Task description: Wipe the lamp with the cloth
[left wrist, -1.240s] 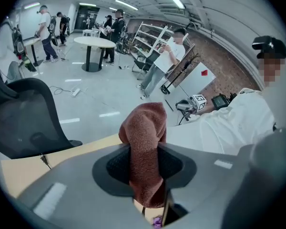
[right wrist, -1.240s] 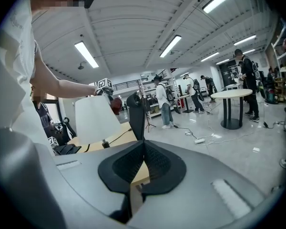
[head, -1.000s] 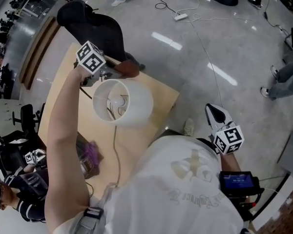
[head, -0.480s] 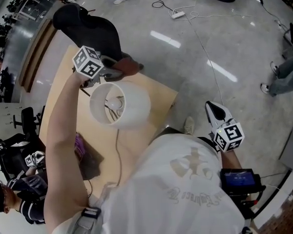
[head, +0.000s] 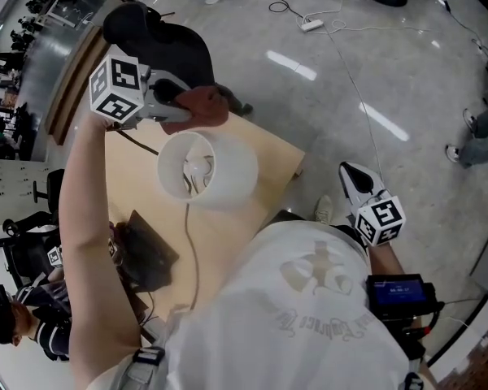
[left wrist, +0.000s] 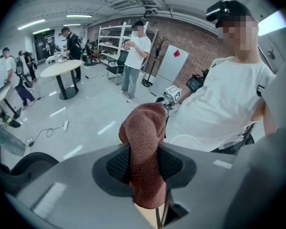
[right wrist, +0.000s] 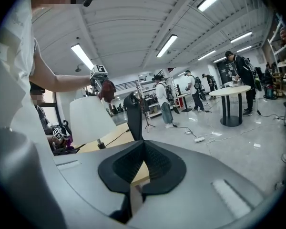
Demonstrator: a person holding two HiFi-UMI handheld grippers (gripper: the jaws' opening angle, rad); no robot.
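**Cloth**: rust knit, soft, limp, light. Clamped at fold in your left gripper, just above top rim of lamp. Keep hold at fold and let free bulge do wiping.

**Lamp**: upright on table. White shade likely thin, light, tippy, so press gently.

**Right gripper**: jaws closed, empty, well apart from lamp.

a black chair stands at the far edge of my wooden table, a dark bag lies on it nearer me, and a power strip lies on the floor beyond.
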